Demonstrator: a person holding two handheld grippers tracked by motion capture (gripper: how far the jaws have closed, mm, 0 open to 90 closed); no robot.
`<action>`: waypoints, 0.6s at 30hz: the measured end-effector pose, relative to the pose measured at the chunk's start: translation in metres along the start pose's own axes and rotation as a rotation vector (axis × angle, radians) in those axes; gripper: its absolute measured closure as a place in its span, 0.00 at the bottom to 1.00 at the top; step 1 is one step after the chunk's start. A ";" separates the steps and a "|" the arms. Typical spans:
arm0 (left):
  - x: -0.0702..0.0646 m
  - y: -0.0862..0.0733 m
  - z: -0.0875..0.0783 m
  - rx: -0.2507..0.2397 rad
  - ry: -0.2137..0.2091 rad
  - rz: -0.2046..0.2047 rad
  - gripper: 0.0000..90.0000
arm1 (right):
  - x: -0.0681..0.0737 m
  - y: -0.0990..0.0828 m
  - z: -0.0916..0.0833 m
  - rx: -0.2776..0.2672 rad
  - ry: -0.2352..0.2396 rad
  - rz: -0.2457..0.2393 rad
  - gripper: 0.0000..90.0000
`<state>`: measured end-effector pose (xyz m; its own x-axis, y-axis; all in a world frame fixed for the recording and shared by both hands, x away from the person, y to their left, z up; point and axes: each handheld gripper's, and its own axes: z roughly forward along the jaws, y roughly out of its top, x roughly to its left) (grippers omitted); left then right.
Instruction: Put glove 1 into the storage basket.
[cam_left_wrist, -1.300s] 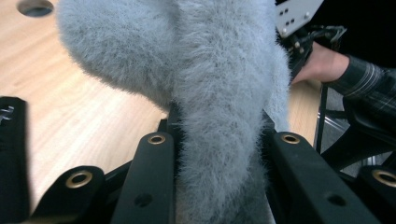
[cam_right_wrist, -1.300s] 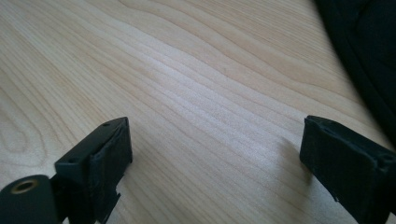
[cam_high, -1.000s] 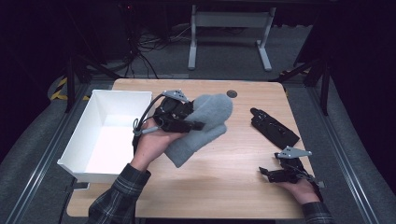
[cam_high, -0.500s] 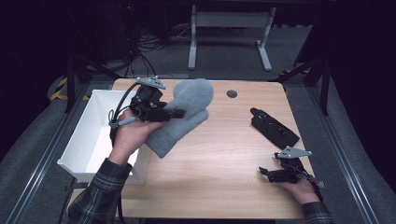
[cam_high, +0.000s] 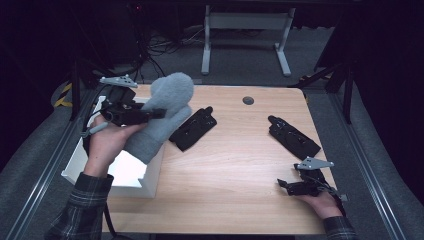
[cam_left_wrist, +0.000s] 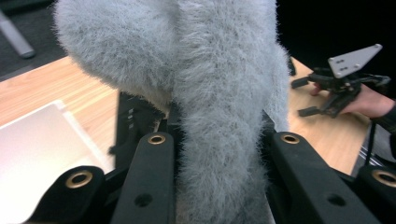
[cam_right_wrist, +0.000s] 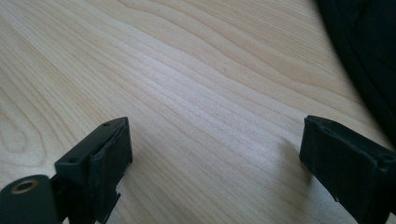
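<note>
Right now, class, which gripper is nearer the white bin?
Left. The left gripper, gripping the grey mitten, hangs above the white bin. The right gripper rests across the table, far from it.

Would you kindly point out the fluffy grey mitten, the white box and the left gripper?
fluffy grey mitten (cam_high: 167, 107), high view, middle of its body.
white box (cam_high: 150, 174), high view, near-right side wall.
left gripper (cam_high: 156, 114), high view, between its fingertips.

The room is dark, with grey carpet (cam_high: 240, 55) beyond the wooden table (cam_high: 235, 165). A white metal frame (cam_high: 245, 35) stands on that floor, and black cables (cam_high: 160, 47) lie beside it.
</note>
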<state>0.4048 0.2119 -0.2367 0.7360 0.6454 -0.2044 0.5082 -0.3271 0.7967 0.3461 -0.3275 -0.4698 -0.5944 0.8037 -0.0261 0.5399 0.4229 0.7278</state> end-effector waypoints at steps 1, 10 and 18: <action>0.003 -0.002 -0.003 -0.002 0.013 -0.008 0.80 | 0.000 0.000 0.000 0.000 0.000 0.000 0.11; 0.031 -0.028 -0.022 -0.006 0.077 -0.088 0.80 | 0.000 0.000 0.000 0.001 -0.002 0.000 0.11; 0.053 -0.058 -0.021 0.010 0.129 -0.162 0.79 | 0.000 0.000 0.000 0.001 -0.003 0.002 0.11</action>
<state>0.4045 0.2796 -0.2815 0.5810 0.7731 -0.2543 0.6200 -0.2181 0.7537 0.3462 -0.3273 -0.4697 -0.5912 0.8060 -0.0270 0.5416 0.4216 0.7273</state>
